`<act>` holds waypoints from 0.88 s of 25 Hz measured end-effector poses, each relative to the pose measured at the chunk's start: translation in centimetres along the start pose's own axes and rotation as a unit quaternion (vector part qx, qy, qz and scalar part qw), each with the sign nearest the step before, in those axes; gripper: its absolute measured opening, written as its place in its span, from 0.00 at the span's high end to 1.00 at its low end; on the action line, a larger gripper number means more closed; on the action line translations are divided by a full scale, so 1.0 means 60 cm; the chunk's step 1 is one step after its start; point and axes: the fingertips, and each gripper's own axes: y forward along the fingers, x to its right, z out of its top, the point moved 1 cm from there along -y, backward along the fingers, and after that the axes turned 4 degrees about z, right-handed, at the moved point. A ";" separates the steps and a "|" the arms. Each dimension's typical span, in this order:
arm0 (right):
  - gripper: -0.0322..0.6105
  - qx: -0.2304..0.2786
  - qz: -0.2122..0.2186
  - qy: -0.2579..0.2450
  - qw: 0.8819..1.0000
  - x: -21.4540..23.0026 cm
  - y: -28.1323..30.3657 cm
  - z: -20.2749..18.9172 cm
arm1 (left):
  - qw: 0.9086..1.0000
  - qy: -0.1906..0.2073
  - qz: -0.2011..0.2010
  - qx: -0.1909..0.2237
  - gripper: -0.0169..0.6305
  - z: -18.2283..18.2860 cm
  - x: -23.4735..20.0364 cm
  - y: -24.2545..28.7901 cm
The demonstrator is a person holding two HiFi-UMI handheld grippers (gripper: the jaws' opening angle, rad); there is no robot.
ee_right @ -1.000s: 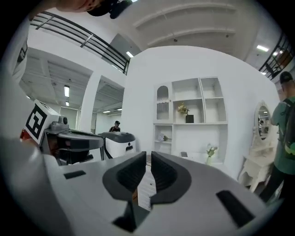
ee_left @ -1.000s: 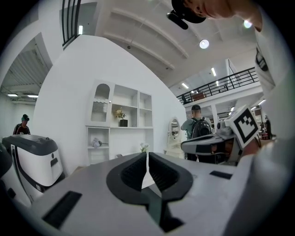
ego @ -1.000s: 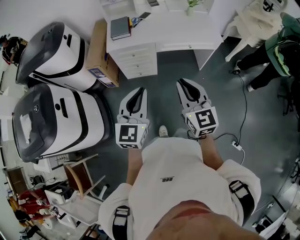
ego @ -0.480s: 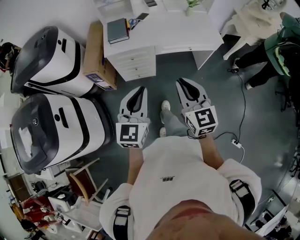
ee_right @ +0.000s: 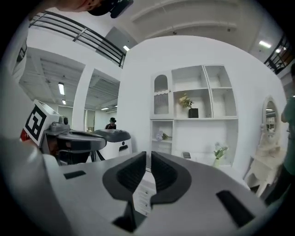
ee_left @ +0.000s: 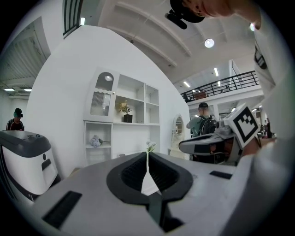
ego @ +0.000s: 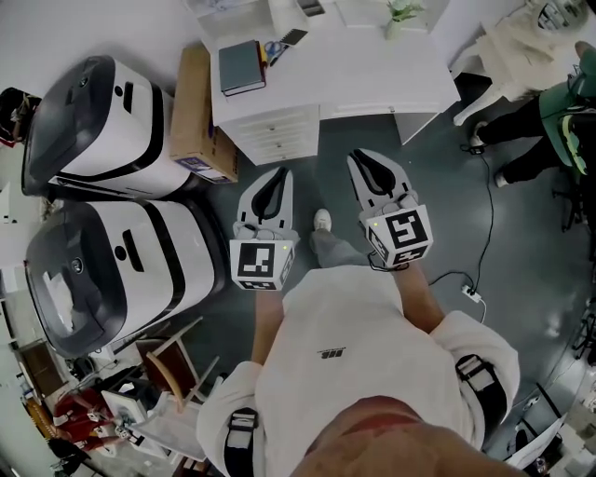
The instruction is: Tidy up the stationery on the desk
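A white desk (ego: 372,74) with drawers (ego: 275,130) stands ahead at the top of the head view. On it lie a dark book (ego: 241,67), blue-handled scissors (ego: 273,48) and a small potted plant (ego: 399,14). Both grippers are held out side by side over the grey floor, well short of the desk. The left gripper (ego: 277,179) (ee_left: 147,156) is shut and holds nothing. So is the right gripper (ego: 365,160) (ee_right: 148,156), with its jaws nearly touching and nothing between them.
Two big white-and-black machines (ego: 102,102) (ego: 112,270) stand at the left, with a cardboard box (ego: 196,112) leaning between them and the desk. A wooden chair (ego: 172,363) is at lower left. A cable and plug (ego: 470,291) lie on the floor at right, near a person (ego: 559,112).
The person has stepped toward the desk, which now sits lower and a little to the right in the head view. Both grippers kept their pose, jaws unchanged.
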 end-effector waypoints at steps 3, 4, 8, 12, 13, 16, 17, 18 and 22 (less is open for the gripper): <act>0.92 0.001 0.005 0.002 1.000 0.018 0.042 0.012 | 1.000 0.002 0.000 -0.004 0.97 0.007 -0.028 0.041; 0.92 0.001 0.005 0.002 1.000 0.026 0.055 0.014 | 1.000 0.002 0.000 -0.004 0.97 0.010 -0.035 0.056; 0.92 -0.004 0.006 0.005 1.000 0.063 0.104 0.017 | 1.000 0.005 -0.001 -0.011 0.97 0.014 -0.060 0.112; 0.92 -0.007 0.005 0.006 1.000 0.096 0.148 0.014 | 1.000 0.005 -0.001 -0.022 0.97 0.009 -0.083 0.164; 0.92 -0.009 0.005 0.007 1.000 0.104 0.159 0.012 | 1.000 0.005 -0.002 -0.024 0.97 0.007 -0.088 0.176; 0.92 -0.013 0.008 0.009 1.000 0.125 0.185 0.008 | 1.000 0.007 -0.002 -0.029 0.97 0.004 -0.101 0.211; 0.92 -0.015 0.009 0.008 1.000 0.132 0.193 0.008 | 1.000 0.008 -0.001 -0.030 0.97 0.005 -0.105 0.222; 0.92 -0.016 0.009 0.006 1.000 0.140 0.202 0.008 | 1.000 0.008 -0.001 -0.029 0.97 0.006 -0.109 0.233; 0.92 -0.024 0.009 0.000 1.000 0.163 0.237 -0.001 | 0.999 0.005 0.002 -0.033 0.97 0.000 -0.125 0.265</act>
